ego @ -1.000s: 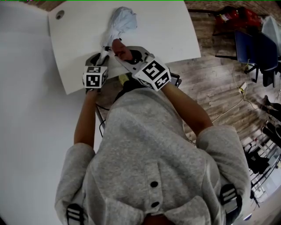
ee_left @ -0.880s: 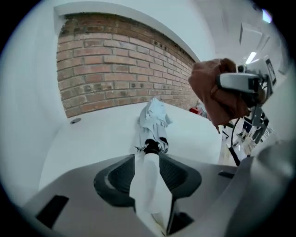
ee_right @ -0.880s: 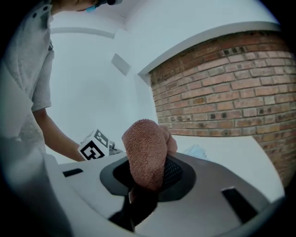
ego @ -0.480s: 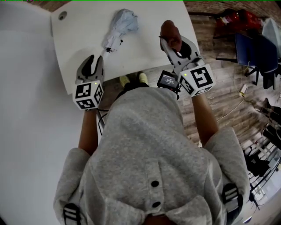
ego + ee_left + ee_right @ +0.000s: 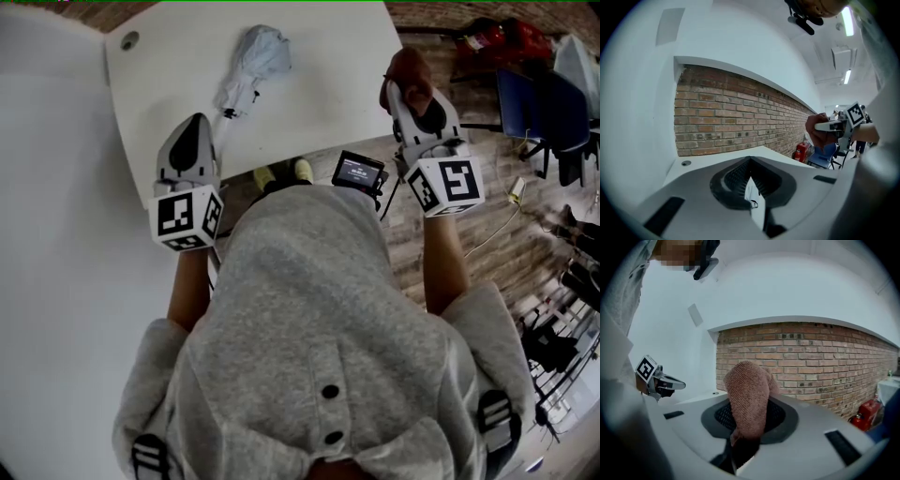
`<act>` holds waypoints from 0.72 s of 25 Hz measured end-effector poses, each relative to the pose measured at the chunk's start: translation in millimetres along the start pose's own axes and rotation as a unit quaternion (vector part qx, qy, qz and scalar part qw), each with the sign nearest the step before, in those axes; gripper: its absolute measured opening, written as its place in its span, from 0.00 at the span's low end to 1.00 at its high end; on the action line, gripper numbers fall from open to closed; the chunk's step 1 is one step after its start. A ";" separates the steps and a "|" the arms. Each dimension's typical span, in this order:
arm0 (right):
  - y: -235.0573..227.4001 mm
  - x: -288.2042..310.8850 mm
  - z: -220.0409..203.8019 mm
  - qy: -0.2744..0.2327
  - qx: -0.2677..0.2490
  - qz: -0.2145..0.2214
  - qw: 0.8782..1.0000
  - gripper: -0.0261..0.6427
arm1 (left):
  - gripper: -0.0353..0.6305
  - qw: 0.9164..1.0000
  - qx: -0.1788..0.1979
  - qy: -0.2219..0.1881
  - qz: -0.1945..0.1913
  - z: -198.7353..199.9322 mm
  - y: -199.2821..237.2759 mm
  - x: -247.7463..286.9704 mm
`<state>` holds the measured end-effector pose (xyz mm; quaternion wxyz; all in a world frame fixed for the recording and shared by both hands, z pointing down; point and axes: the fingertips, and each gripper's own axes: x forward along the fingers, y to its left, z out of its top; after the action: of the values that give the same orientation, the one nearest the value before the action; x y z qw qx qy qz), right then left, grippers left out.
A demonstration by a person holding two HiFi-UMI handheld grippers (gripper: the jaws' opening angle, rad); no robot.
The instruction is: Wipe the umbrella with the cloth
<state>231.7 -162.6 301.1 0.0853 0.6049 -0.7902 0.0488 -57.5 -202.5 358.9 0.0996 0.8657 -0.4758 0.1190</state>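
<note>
Left hand-held gripper (image 5: 193, 127): jaws just snapped together, nothing between them. Right hand-held gripper (image 5: 412, 94) pinches the cloth (image 5: 410, 71), whose lower end is buried in the jaws. Beyond, the folded umbrella (image 5: 253, 61) lies on the table (image 5: 328, 84), touched by neither.

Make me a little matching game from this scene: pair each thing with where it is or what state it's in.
Things:
1. umbrella
2. cloth
3. left gripper
4. fire extinguisher

Places or states:
A. shut, with nothing in it
B. pinched in the right gripper
C. lying folded on the white table
D. red, on the floor beyond the table

Pairs: 1-C, 2-B, 3-A, 4-D.

The left gripper's jaws have just been closing, with nothing between them.
</note>
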 end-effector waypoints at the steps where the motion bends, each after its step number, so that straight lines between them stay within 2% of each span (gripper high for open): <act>1: 0.6 1.7 0.6 -0.001 0.000 0.000 1.000 0.19 | 0.08 1.000 0.000 0.001 -0.001 0.3 1.1 2.0; 18: 8.1 32.9 -2.3 0.000 -0.003 0.004 1.000 0.19 | 0.08 1.000 0.003 0.004 -0.015 5.6 13.2 28.4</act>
<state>215.7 -191.2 309.9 0.0864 0.6013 -0.7930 0.0470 -53.3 -233.8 362.9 0.1008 0.8724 -0.4625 0.1221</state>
